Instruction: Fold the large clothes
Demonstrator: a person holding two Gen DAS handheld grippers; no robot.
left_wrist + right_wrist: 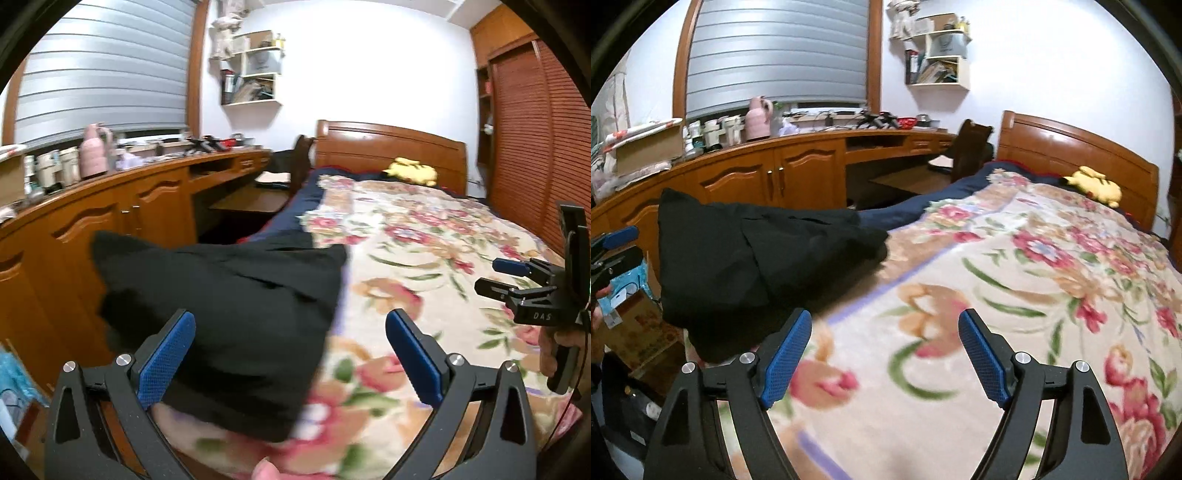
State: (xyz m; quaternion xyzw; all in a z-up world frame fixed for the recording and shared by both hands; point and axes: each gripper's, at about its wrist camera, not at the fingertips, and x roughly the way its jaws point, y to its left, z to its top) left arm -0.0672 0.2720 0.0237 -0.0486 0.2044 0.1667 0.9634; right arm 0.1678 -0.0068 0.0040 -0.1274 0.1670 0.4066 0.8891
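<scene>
A black piece of clothing (221, 314) lies bunched up on the near left corner of the bed. In the left wrist view it fills the lower left of the frame. In the right wrist view it sits at the middle left (753, 262). It rests on a flowery blanket (424, 258) that covers most of the bed.

The left gripper (291, 354) is let go and spread wide. Its blue pads (166, 362) stand far apart at the bottom of the frame. The black clothing shows between them, but the pads do not squeeze it. I cannot tell if the left pad brushes the cloth.

The right gripper (884, 354) is let go too, with its blue pads (786, 365) apart at the bottom of its frame. Only the blanket shows between them. The black clothing is just to the left of its left pad. The right gripper also shows at the right edge of the left wrist view (509, 277), with a hand (550, 350) under it.

A yellow soft toy (1093, 186) lies near the wooden headboard (1071, 147) in the upper right. A long wooden cabinet (775, 177) runs along the left side, under a window blind (775, 55).
</scene>
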